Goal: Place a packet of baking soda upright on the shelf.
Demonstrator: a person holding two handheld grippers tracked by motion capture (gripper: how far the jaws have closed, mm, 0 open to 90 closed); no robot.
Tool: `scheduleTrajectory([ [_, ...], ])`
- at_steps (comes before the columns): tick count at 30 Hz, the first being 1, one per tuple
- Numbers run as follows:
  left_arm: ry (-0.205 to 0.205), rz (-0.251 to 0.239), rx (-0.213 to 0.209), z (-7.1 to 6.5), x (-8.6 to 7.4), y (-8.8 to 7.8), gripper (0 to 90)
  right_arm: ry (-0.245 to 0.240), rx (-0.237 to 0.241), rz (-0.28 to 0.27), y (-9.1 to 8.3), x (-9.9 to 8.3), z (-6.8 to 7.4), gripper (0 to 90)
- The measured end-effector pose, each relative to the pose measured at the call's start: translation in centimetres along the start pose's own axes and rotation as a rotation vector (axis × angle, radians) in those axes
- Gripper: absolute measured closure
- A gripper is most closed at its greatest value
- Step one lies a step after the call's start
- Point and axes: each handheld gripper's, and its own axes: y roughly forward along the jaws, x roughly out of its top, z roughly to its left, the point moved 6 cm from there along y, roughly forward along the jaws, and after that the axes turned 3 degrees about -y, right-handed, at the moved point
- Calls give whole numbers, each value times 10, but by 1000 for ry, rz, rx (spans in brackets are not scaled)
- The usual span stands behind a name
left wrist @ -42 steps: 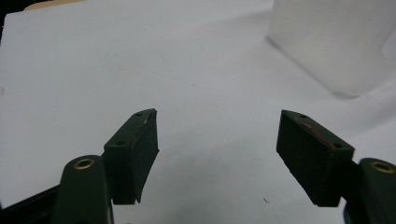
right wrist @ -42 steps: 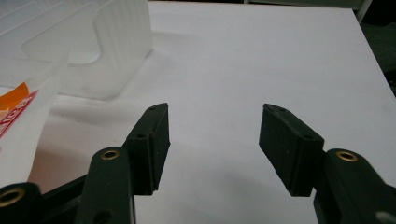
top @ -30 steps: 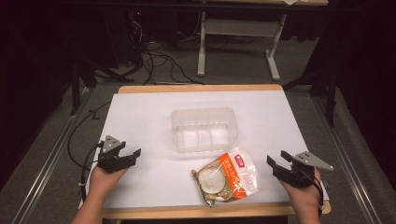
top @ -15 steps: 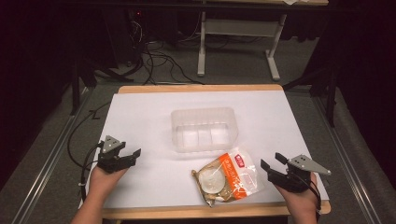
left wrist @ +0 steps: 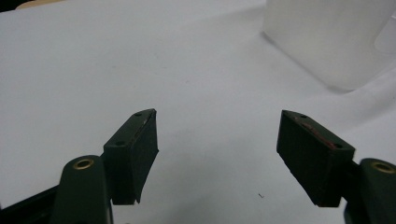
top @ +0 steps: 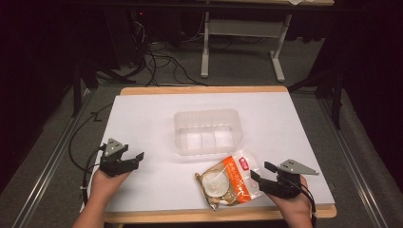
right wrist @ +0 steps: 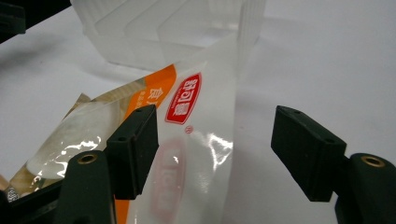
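Note:
A clear food packet (top: 227, 181) with orange print and a round pale cake inside lies near the table's front edge. Its clear end with a red logo (right wrist: 187, 100) lies between the jaws of my right gripper (top: 263, 172) (right wrist: 215, 149), which stands open at the packet's right end. A clear plastic tub (top: 207, 131) stands empty mid-table, just behind the packet (right wrist: 154, 140). My left gripper (top: 135, 159) (left wrist: 217, 154) is open over bare white table at the left, nothing between its jaws; the tub's corner (left wrist: 336, 42) shows beyond it.
The white sheet (top: 142, 123) covers a wooden table whose front edge (top: 190, 216) runs just below the packet. Cables (top: 81, 147) trail off the left side. A second table's legs (top: 237, 38) and more cables stand on the floor behind.
My right gripper has moved left and forward to the packet's right end, so its jaws now straddle the clear flap. The left gripper has stayed still.

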Motion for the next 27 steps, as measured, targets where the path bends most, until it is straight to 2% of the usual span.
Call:
scheduleTrajectory([
  [4,3,7,-5,0,-1,1,294,12,44,54,8,-6,6,345],
  [8,6,9,-5,0,-1,1,294,24,64,64,10,-7,7,378],
  [11,6,10,-6,0,-1,1,294,21,79,67,11,-8,9,438],
  [17,14,16,-9,-2,-2,3,294,31,90,35,6,-5,8,575],
  [22,16,24,-10,-3,-2,4,294,42,96,-1,1,-1,6,781],
  [24,23,26,-10,-3,-2,4,294,35,122,-9,-1,2,8,887],
  [27,24,29,-12,-3,-3,4,294,9,128,-22,-3,6,11,900],
])
